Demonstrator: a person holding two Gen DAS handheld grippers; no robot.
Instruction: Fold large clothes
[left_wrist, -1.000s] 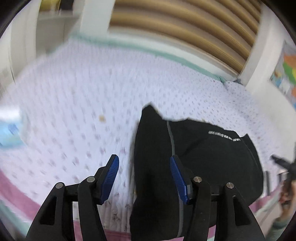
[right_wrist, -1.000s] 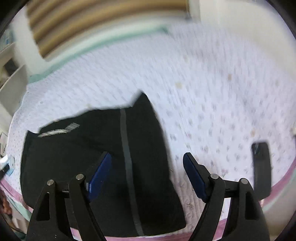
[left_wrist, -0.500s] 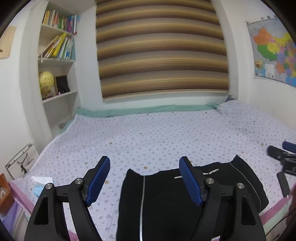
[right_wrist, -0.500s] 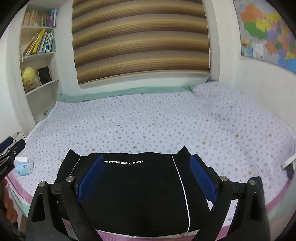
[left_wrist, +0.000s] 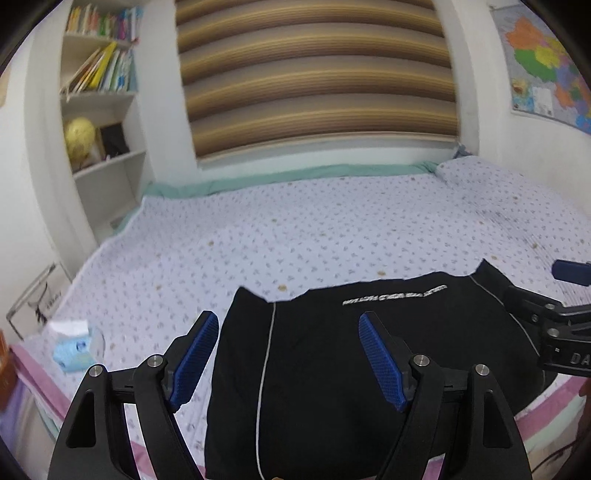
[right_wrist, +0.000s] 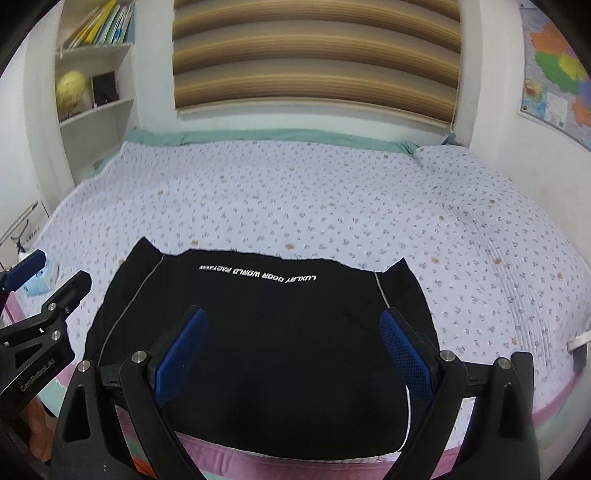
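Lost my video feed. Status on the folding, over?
Left gripper and right gripper both open, empty, above the bed. Black garment lies folded flat at the near edge. Tissue pack off to the side, not in the way.

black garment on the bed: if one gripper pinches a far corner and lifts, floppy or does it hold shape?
Likely floppy: the black garment lies flat and follows the bed, so a lifted corner should drape. Probably light, as it looks thin. It could slide rather than grip the bedsheet; hard to tell.

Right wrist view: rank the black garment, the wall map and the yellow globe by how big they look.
1. black garment, though nearest the camera
2. wall map, partly cut off
3. yellow globe
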